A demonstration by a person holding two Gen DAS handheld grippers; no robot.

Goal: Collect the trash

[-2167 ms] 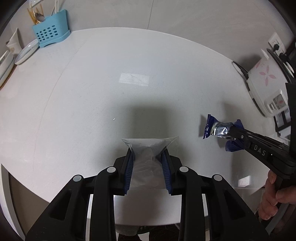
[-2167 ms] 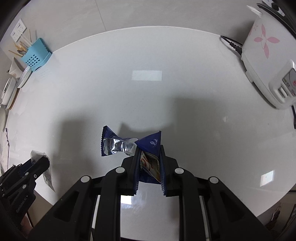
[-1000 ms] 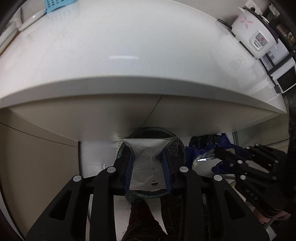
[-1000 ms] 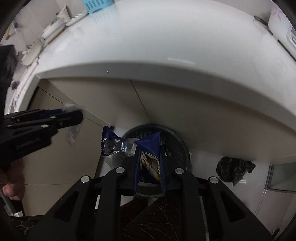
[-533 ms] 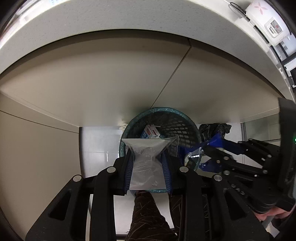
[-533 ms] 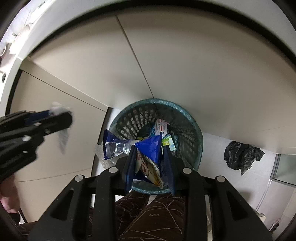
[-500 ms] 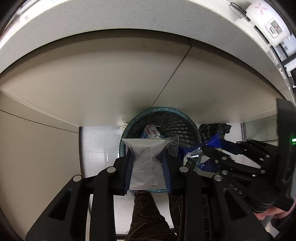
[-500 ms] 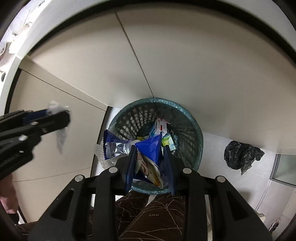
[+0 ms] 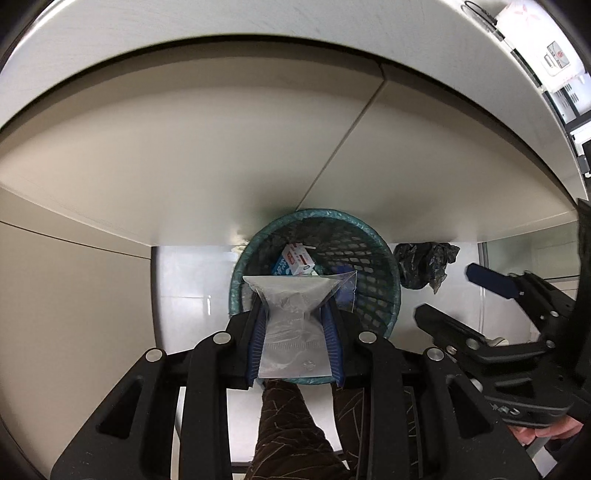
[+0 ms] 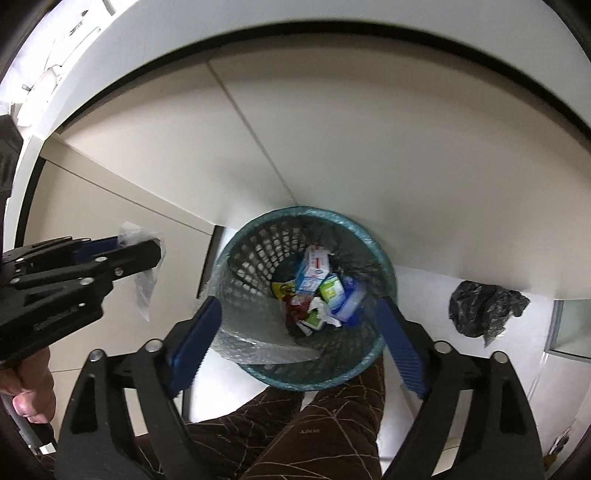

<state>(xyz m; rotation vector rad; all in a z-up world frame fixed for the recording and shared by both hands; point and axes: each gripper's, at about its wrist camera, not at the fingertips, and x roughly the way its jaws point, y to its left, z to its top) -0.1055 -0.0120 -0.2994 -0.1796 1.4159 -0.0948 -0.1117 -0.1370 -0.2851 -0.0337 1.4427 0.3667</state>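
Note:
My left gripper (image 9: 295, 299) is shut on a clear plastic wrapper (image 9: 291, 325) and holds it above the near rim of a green mesh waste basket (image 9: 384, 291). It also shows in the right wrist view (image 10: 146, 254), left of the basket (image 10: 255, 251). My right gripper (image 10: 299, 321) is open and empty right above the basket; it shows at the right of the left wrist view (image 9: 454, 295). The blue wrapper (image 10: 351, 299) lies inside with cartons and other trash (image 10: 314, 273).
The basket stands on a pale floor against beige cabinet fronts (image 9: 221, 155) below the white counter edge (image 9: 258, 22). A crumpled black bag (image 10: 484, 306) lies on the floor to the right. The person's brown-trousered legs (image 10: 280, 435) are just below the basket.
My right gripper has opened and the blue wrapper has dropped into the basket. Both grippers came lower over the basket. My left gripper still holds the clear wrapper.

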